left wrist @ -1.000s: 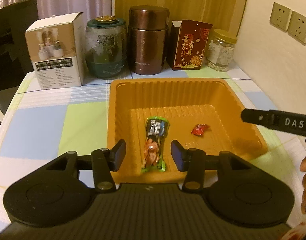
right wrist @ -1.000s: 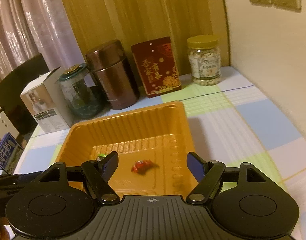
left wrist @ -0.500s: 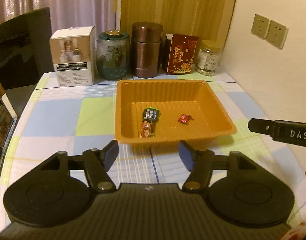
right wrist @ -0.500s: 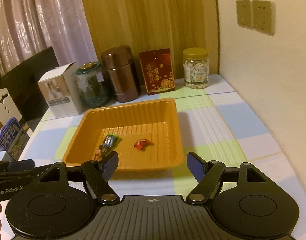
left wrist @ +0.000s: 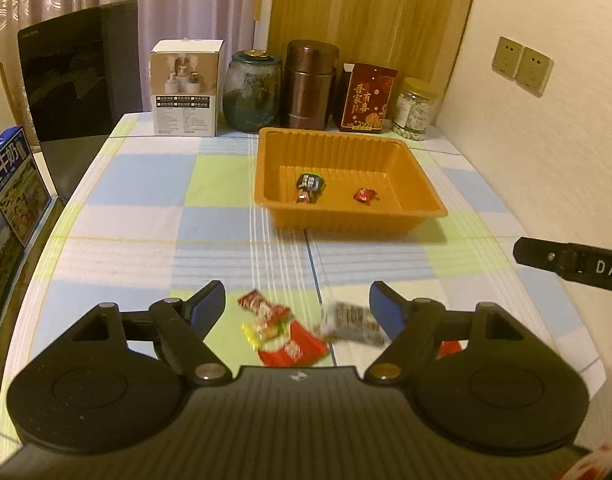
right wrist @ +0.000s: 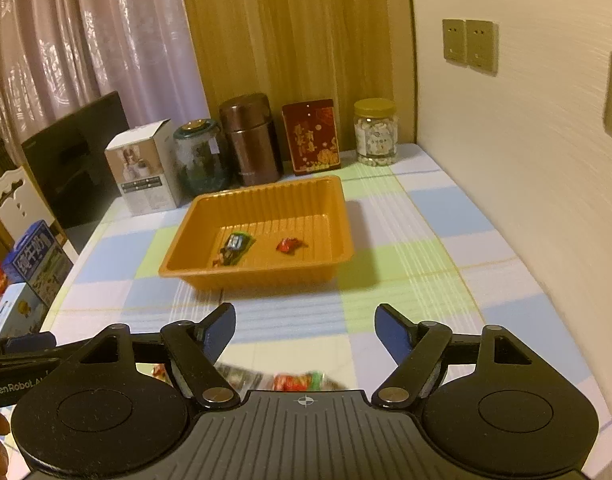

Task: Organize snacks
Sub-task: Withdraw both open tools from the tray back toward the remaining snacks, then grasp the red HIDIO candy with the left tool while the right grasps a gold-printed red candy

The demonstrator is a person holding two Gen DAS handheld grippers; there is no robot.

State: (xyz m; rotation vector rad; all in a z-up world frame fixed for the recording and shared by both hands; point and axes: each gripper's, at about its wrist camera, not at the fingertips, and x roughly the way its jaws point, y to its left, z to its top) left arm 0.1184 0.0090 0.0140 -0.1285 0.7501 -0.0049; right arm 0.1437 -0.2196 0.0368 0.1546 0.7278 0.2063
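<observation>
An orange tray (left wrist: 426, 196) (right wrist: 338, 216) sits mid-table. It holds a green-topped snack packet (left wrist: 309, 186) (right wrist: 234, 246) and a small red candy (left wrist: 365, 195) (right wrist: 289, 245). Several loose wrapped snacks (left wrist: 282, 330) lie on the near table, among them a white-and-dark packet (left wrist: 352, 322); they show blurred in the right wrist view (right wrist: 298, 381). My left gripper (left wrist: 297, 304) is open and empty above these snacks. My right gripper (right wrist: 305, 322) is open and empty, near the table's front. Its side shows in the left wrist view (left wrist: 570, 262).
Along the back stand a white box (left wrist: 185, 88), a green glass jar (left wrist: 252, 90), a brown canister (left wrist: 309, 84), a red box (left wrist: 365, 98) and a nut jar (left wrist: 414, 110). A wall (left wrist: 546, 140) is on the right. A milk carton (left wrist: 10, 188) and a dark chair (left wrist: 78, 68) are left.
Both grippers have pulled back from the tray toward the table's near edge. The loose snacks have come into view under the left gripper. Both stay open.
</observation>
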